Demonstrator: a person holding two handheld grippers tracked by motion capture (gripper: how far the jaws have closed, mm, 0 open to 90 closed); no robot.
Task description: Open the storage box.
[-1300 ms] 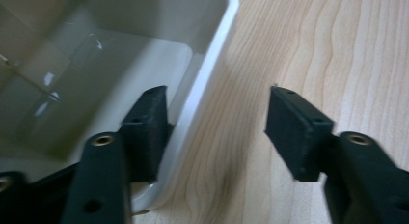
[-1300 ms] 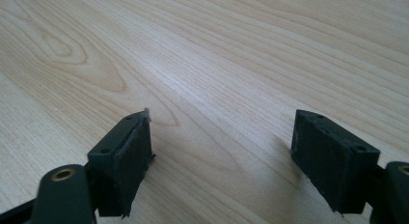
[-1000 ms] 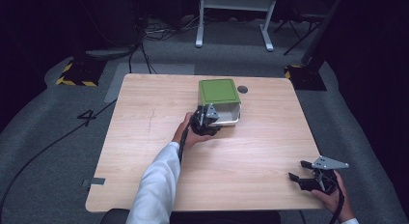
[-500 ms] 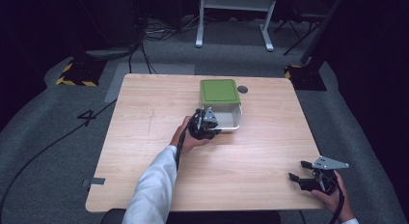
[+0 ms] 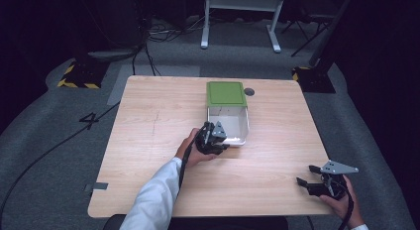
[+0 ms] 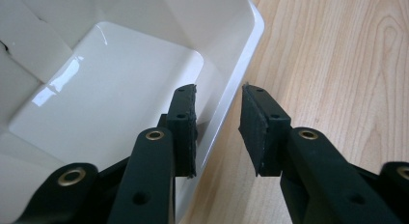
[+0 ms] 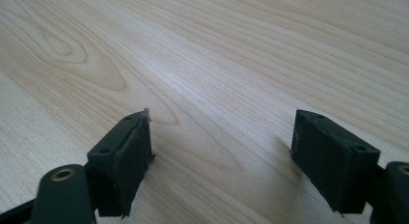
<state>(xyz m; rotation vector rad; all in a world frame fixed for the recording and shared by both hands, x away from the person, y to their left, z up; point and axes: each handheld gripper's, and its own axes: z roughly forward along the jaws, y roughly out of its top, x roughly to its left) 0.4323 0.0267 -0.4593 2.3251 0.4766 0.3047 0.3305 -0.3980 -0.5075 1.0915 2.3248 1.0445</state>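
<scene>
A white open container (image 5: 234, 122) stands on the wooden table (image 5: 148, 121), with its flat green lid (image 5: 226, 93) just behind it. My left gripper (image 5: 218, 141) is at the container's near left corner. In the left gripper view the gripper (image 6: 219, 96) straddles the container's rim (image 6: 226, 103): one jaw is inside the empty white container (image 6: 106, 79), the other outside over the wood, and the two are closed narrowly on the wall. My right gripper (image 5: 306, 174) rests low at the table's near right corner, and its own view shows it (image 7: 222, 122) open over bare wood.
A small dark round spot (image 5: 249, 91) sits on the table right of the lid. Cables, a yellow-black striped block (image 5: 79, 79) and a white metal stand (image 5: 242, 22) are on the grey floor beyond the table.
The left gripper has moved toward the person, and the white container has slid with it, out from the green lid. The right gripper has stayed put.
</scene>
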